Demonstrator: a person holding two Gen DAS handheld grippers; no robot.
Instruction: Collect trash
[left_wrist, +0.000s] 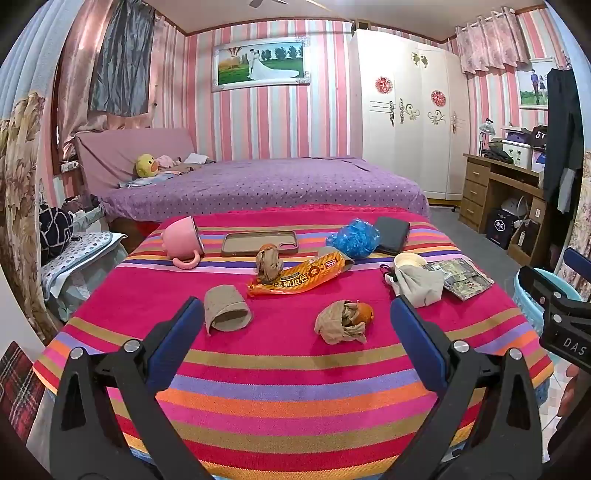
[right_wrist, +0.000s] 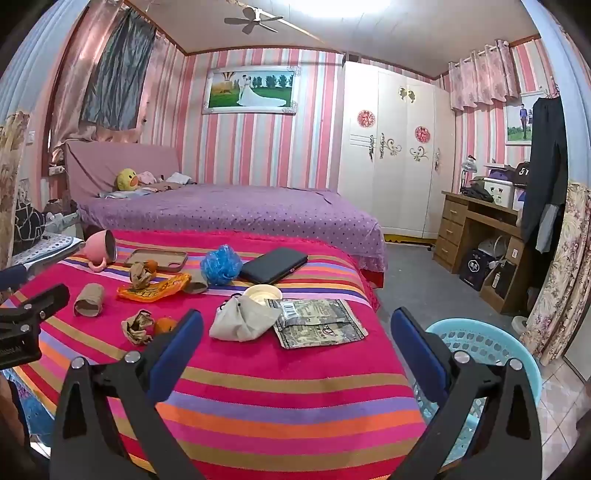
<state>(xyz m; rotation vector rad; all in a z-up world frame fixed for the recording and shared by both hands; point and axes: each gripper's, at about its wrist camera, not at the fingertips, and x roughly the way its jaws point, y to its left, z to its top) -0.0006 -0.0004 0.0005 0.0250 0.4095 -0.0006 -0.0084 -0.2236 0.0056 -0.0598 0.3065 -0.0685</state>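
Left gripper (left_wrist: 297, 325) and right gripper (right_wrist: 297, 326): jaws spread wide, empty. Striped table (left_wrist: 295, 387): crumpled paper (left_wrist: 341, 322), orange wrapper (left_wrist: 295, 280), near centre.

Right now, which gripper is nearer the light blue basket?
Right. The right gripper has the light blue basket just beyond its right finger; the left gripper hovers over the table's middle, farther left.
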